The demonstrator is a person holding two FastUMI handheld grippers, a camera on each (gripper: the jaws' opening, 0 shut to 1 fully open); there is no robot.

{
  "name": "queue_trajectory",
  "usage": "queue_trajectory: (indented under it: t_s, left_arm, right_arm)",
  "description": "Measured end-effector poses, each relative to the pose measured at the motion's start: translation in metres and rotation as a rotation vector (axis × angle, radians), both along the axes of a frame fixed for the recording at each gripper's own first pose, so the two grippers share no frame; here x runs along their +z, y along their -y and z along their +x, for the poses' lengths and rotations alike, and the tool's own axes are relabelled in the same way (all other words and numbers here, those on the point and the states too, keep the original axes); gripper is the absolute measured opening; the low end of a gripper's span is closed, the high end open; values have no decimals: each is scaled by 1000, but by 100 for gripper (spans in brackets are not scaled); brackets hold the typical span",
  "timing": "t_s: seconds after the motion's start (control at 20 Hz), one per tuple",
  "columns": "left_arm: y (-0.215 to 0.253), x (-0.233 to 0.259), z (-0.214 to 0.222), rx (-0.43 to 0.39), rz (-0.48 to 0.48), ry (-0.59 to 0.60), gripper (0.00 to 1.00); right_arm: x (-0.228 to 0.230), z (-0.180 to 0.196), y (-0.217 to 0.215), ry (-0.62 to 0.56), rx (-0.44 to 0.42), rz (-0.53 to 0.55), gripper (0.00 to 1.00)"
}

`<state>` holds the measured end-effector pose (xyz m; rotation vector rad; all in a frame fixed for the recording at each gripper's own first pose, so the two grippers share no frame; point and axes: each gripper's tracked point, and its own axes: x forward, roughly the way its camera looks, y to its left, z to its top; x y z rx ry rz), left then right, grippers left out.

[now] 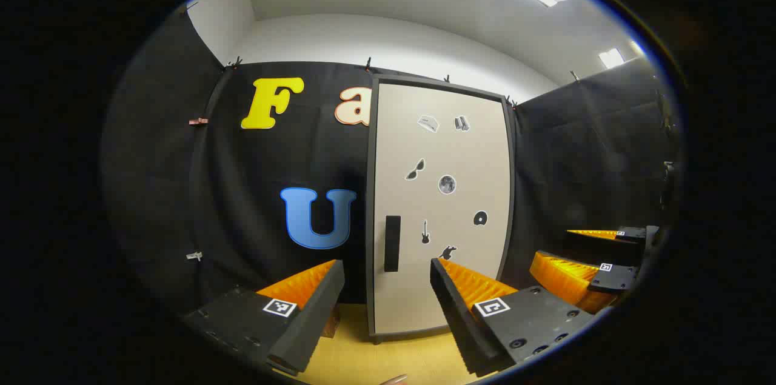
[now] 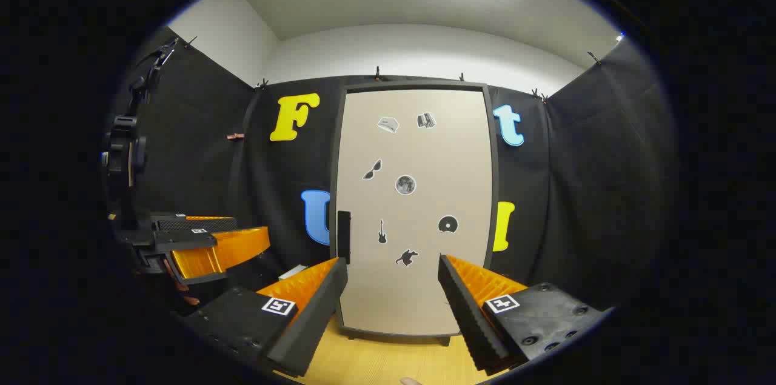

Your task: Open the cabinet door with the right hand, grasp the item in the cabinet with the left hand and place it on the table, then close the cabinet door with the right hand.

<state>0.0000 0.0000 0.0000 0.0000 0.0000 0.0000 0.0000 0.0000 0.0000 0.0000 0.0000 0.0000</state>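
Observation:
A tall cabinet stands on the wooden table against the back wall, its pale door (image 1: 442,203) (image 2: 412,203) closed. Small dark stickers dot the door. A dark vertical handle (image 1: 392,243) (image 2: 344,236) sits on the door's left edge. What the cabinet holds is hidden behind the door. My left gripper (image 1: 387,306) is open, well short of the door, with nothing between its fingers. My right gripper (image 2: 393,306) is open too, facing the door from a similar distance. The right gripper (image 1: 597,261) also shows at the right of the left gripper view, and the left gripper (image 2: 200,245) at the left of the right gripper view.
The yellow wooden table (image 1: 364,354) (image 2: 376,361) runs from the cabinet's foot toward me. Black cloth walls close in the booth behind and on both sides. A dark stand (image 2: 127,154) rises at the left edge of the right gripper view.

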Motion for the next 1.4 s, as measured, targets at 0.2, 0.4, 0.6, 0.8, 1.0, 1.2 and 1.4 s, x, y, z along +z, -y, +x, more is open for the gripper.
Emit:
queue_trajectory:
  t_s: [0.2,0.4,0.6,0.8,1.0,1.2,1.4]
  left_arm:
    - [-1,1,6,-8,-3,9,90]
    - [-1,-2,10,-17,-14,2,91]
    - [-4,-3,10,-13,-25,0,91]
    - [-4,-3,9,-12,-27,-1,91]
    - [-7,-5,7,-16,-20,-7,91]
    - [-10,-7,5,-22,-10,-13,91]
    - [-14,-7,3,-27,-10,-10,91]
  right_arm:
    - [0,8,0,6,0,-1,98]
    - [6,10,3,28,-14,11,98]
    - [6,10,4,24,-11,6,98]
    - [6,9,4,23,-12,-12,98]
    - [5,6,-2,16,-5,-18,98]
    - [2,5,-6,9,-15,-15,98]
    - [3,4,-6,9,-31,-21,98]
